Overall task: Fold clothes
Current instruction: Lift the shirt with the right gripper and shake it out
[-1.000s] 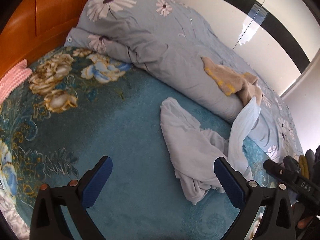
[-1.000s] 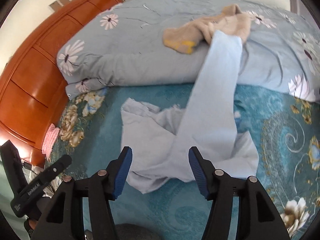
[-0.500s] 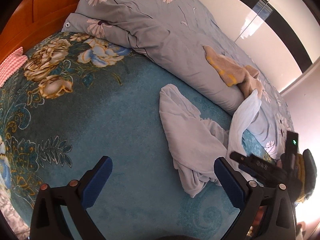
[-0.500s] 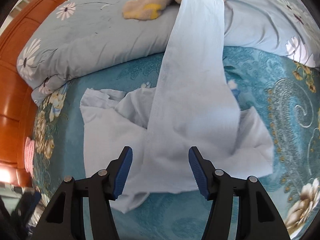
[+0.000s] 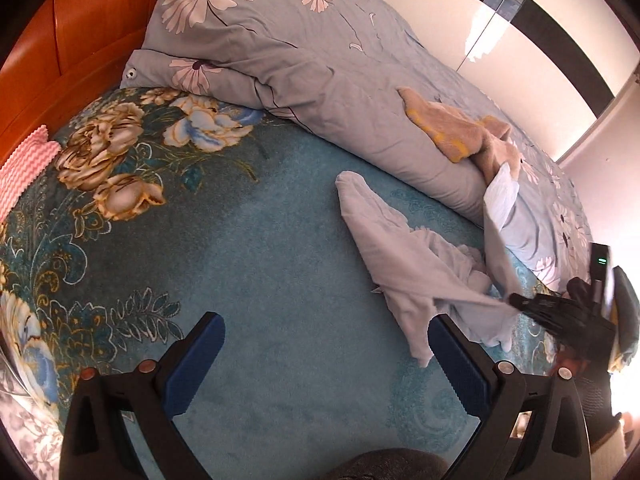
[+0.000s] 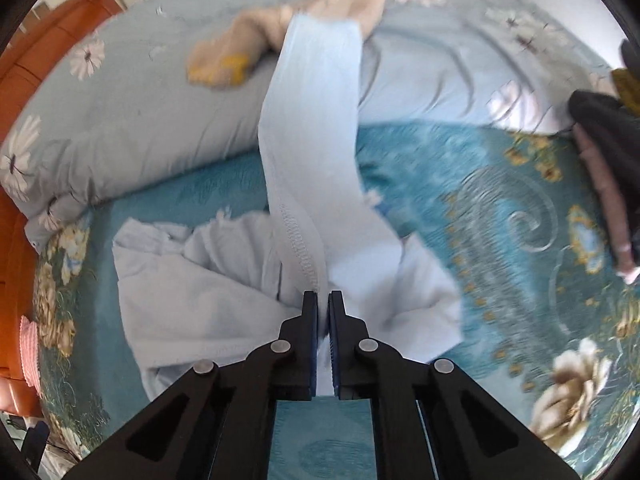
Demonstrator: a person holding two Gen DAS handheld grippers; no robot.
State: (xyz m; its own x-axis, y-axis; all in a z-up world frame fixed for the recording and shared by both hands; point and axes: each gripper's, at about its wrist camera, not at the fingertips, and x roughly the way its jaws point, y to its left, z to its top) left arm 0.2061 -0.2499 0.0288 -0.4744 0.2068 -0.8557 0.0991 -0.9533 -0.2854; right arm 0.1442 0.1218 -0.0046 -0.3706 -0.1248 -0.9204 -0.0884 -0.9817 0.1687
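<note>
A crumpled light blue garment (image 5: 400,256) lies on the teal floral blanket (image 5: 260,260). One long strip (image 6: 316,128) of it runs up onto the quilt. My right gripper (image 6: 323,294) points steeply down. Its jaws are closing tight, and the garment's stitched seam (image 6: 300,248) is pinched between the pads. In the left wrist view the right gripper (image 5: 516,300) pulls a stretched fold of the cloth to the right. My left gripper (image 5: 326,336) hangs open over bare blanket. The garment's near corner lies just by its right finger (image 5: 460,364).
A grey-blue daisy quilt (image 5: 320,60) is bunched along the far side, with a tan and yellow cloth (image 5: 452,132) on it. A wooden headboard (image 5: 80,32) and a pink knit piece (image 5: 20,168) are at the left. A black-gloved hand (image 6: 600,128) shows at the right.
My right gripper came down onto the garment and its jaws went from wide open to shut on the seam. A fold of the cloth is now drawn taut to the right.
</note>
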